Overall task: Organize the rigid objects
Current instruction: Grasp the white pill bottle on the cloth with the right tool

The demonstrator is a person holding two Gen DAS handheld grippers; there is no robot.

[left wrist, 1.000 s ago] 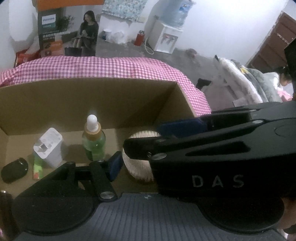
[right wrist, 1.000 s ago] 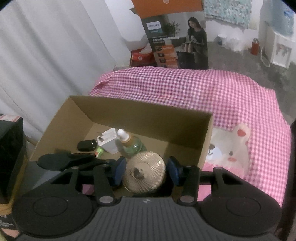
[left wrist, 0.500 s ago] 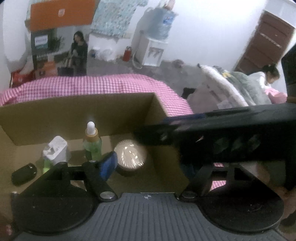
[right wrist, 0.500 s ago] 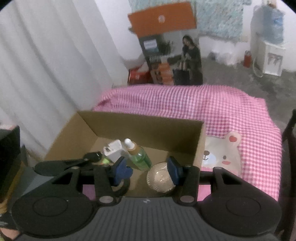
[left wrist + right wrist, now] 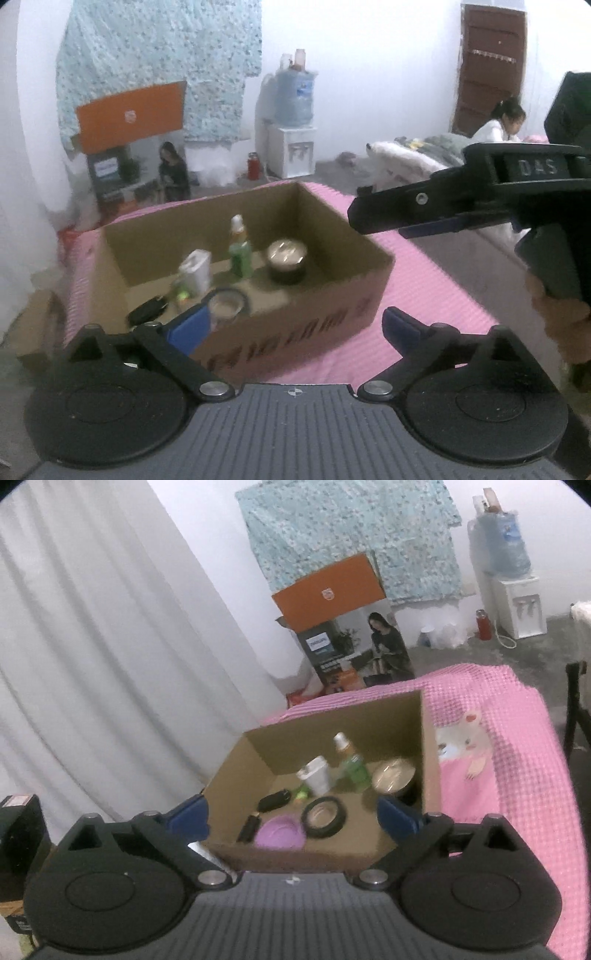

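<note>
Brown cardboard makes the box (image 5: 236,771) that stands on the pink checked cloth (image 5: 517,775), and I use this box as my landmark. Inside it, near the far wall, a green bottle (image 5: 352,762) stands upright, with a white charger (image 5: 316,777) just to its left and a round jar with a shiny lid (image 5: 393,775) to its right, in the right corner. Nearer the front wall lie a black ring of tape (image 5: 325,816), a purple lid (image 5: 280,834) and a small black key fob (image 5: 273,799). My left gripper (image 5: 295,325) and my right gripper (image 5: 291,816) are both in front of the box, their jaws are opening wide, and nothing is between them.
</note>
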